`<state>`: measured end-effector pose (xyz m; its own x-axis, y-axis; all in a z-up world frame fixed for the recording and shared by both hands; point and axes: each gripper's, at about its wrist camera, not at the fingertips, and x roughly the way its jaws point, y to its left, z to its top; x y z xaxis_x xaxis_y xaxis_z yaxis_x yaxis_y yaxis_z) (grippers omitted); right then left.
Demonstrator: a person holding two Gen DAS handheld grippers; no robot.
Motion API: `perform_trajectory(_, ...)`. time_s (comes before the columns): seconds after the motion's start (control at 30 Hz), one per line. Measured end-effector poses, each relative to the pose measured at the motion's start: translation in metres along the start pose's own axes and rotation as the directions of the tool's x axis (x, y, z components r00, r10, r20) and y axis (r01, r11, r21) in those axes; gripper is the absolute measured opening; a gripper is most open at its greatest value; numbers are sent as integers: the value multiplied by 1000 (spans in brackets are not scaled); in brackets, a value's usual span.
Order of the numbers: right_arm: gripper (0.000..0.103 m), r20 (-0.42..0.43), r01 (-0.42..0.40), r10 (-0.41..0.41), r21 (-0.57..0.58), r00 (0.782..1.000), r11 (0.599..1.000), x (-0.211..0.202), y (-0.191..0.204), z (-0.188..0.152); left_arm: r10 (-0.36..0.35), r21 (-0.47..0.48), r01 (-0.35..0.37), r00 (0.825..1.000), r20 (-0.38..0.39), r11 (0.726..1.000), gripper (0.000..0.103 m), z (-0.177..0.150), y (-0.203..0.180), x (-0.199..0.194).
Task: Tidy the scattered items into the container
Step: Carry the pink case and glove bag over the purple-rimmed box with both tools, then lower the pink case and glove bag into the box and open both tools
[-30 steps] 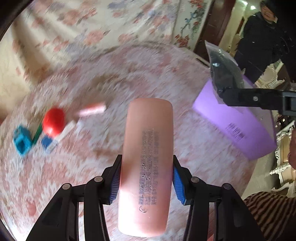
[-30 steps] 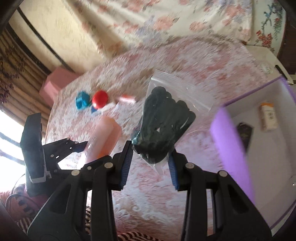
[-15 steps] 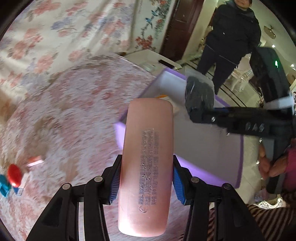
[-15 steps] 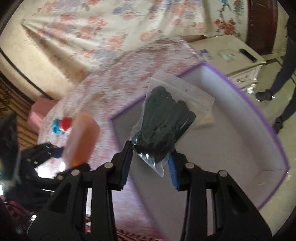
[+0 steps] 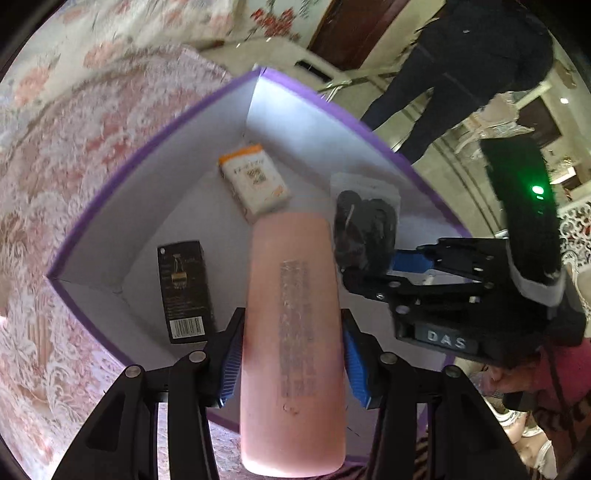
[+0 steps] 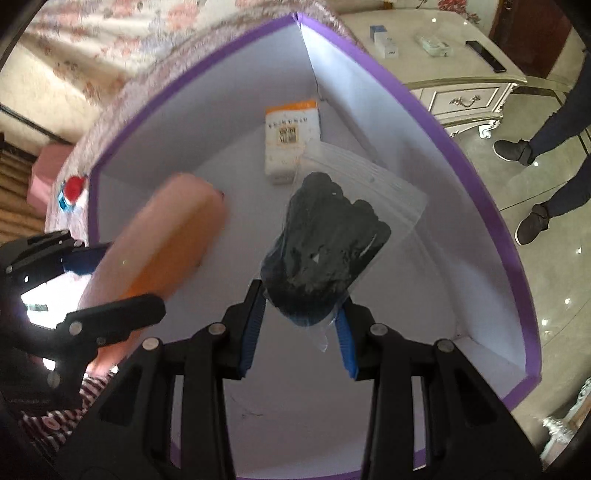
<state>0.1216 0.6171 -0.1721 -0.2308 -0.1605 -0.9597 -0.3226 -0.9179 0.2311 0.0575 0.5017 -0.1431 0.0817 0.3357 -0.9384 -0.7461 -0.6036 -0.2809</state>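
Left gripper (image 5: 291,363): pressed onto a pink tube (image 5: 293,332), blue pads against both its sides, tube pointing forward out past the fingertips.
Right gripper (image 6: 297,332): pinched on the lower end of a clear zip bag of black items (image 6: 327,251), bag standing up and forward from the pads.
Container: purple-rimmed box with white walls (image 5: 147,155), directly below and ahead of both claws; far corner straight ahead of the right claw (image 6: 299,22).
Already in the box: white-and-orange packet (image 5: 255,182) ahead of the left claw near the far corner; black carton with barcode (image 5: 184,291) on the floor just left of the left claw's tip.
Pink tube, place: held above the box interior, not resting on the floor as far as could be told.
Zip bag, place: also held over the interior, right of the tube, white-and-orange packet (image 6: 291,142) just beyond its top edge.
Still outside: red and blue small items (image 6: 72,190) on the floral cloth, far left of the right claw, beyond the box wall.
Step in hand: judged as the drop-off of both carried items, claws hovering over the open box.
Next move: likely called for lowering a little, spreading each claw over bare floor clear of the packet and carton, then going for the small items on the cloth.
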Motion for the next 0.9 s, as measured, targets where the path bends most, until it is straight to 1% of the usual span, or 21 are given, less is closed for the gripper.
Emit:
perform_trajectory(0.13,40,-54,16,-20,-62,998,998,9,-1,6,84,30,-84,996,-12,996,48,13,-5,14)
perform_trajectory(0.3,40,-103,34,-47,-126,994,991,16,-3,20,157,16,-157,987,-34,988,48,31,-3,36)
perform_trajectory(0.47,40,-123,67,-89,-167,988,984,21,-5,35,224,-43,-227,972,-67,973,48,38,7,54)
perform_trajectory(0.57,40,-135,76,-99,-161,986,984,25,-10,41,262,-79,-269,961,-88,960,48,43,13,65)
perform_trajectory(0.67,40,-150,79,-102,-154,983,985,30,-15,46,275,-100,-286,955,-114,953,48,44,17,76)
perform_trajectory(0.77,40,-157,74,-96,-145,983,987,32,-18,51,311,-86,-322,943,-123,943,48,45,18,85)
perform_trajectory(0.9,40,-163,70,-91,-131,982,989,32,-24,58,318,-99,-331,939,-131,938,48,45,27,87)
